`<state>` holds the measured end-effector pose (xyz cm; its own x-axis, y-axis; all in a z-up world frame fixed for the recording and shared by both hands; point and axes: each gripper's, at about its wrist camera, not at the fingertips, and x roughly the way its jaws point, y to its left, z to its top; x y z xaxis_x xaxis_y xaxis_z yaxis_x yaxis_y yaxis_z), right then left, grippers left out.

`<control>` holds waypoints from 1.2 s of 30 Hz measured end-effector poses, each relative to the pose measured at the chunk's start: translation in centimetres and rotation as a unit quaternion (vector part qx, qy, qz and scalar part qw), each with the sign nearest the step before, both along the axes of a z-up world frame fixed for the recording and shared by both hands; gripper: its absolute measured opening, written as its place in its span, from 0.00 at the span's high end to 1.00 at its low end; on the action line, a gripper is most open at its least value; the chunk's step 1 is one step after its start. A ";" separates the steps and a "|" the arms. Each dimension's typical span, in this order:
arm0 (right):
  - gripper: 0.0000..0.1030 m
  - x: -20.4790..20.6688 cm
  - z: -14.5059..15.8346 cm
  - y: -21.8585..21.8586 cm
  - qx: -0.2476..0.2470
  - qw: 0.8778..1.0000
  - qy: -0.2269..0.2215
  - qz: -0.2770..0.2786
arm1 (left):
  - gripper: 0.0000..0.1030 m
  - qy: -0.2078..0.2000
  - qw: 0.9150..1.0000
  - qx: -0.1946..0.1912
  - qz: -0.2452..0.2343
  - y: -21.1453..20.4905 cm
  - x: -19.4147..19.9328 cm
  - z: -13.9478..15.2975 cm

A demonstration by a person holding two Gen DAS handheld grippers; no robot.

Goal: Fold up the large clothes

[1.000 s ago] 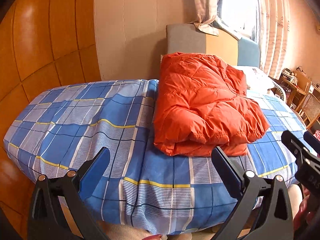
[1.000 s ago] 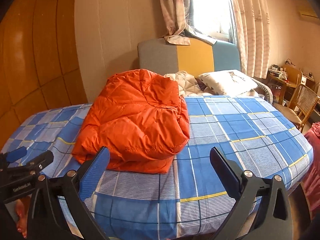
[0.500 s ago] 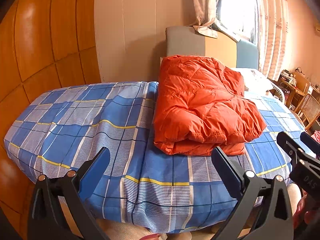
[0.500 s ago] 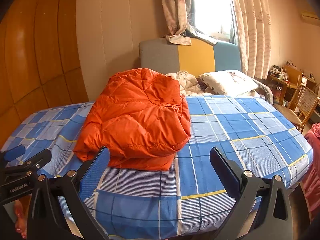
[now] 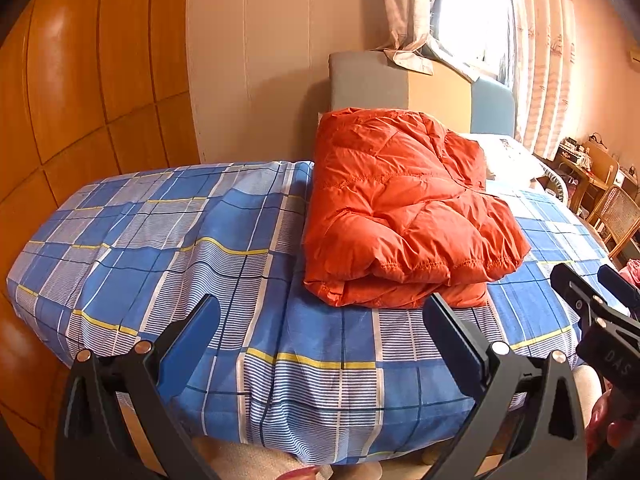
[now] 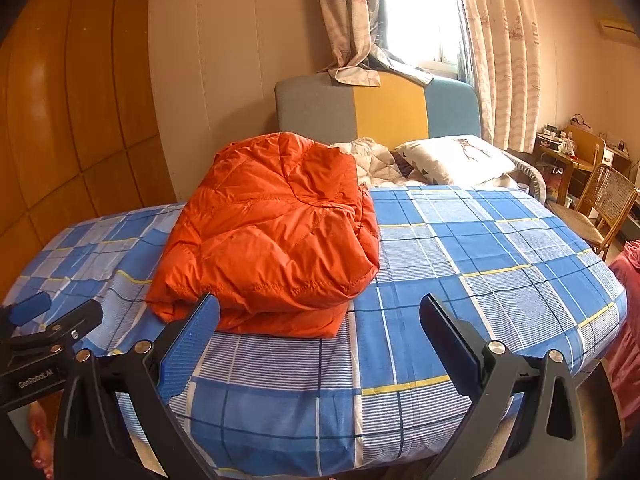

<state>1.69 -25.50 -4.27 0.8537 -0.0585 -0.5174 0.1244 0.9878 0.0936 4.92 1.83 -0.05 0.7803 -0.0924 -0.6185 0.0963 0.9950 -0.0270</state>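
Observation:
An orange puffer jacket [image 5: 400, 216] lies folded into a thick bundle on the blue checked bed sheet [image 5: 160, 248]; it also shows in the right wrist view [image 6: 272, 244]. My left gripper [image 5: 320, 328] is open and empty, held off the foot of the bed, short of the jacket. My right gripper [image 6: 318, 328] is open and empty, also back from the bed's near edge, with the jacket ahead and to the left. Each gripper shows at the edge of the other's view: the right one [image 5: 592, 304] and the left one [image 6: 44, 316].
A grey, yellow and blue headboard [image 6: 376, 108] stands at the far end with a white pillow [image 6: 452, 160] and a quilted blanket [image 6: 372, 156]. Wood panelling [image 5: 80, 80] is on the left. A wicker chair [image 6: 600, 204] and a cluttered desk [image 6: 564, 148] are on the right.
Both grippers have drawn back and up a little from the bed, so the jacket sits slightly farther away. The jacket has not moved. Both grippers stay open.

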 end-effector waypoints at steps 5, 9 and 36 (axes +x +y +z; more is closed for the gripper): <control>0.03 -0.1 0.0 0.1 -0.001 1.000 0.000 0.002 | 0.02 0.002 1.000 0.000 0.000 0.1 0.0 -0.1; 0.03 -0.1 0.0 0.2 -0.002 1.000 0.001 0.002 | 0.02 0.004 1.000 -0.002 -0.001 0.1 0.0 -0.1; 0.03 -0.1 -0.2 0.2 0.002 1.000 0.005 0.003 | 0.02 0.014 1.000 -0.009 -0.002 0.1 0.4 -0.6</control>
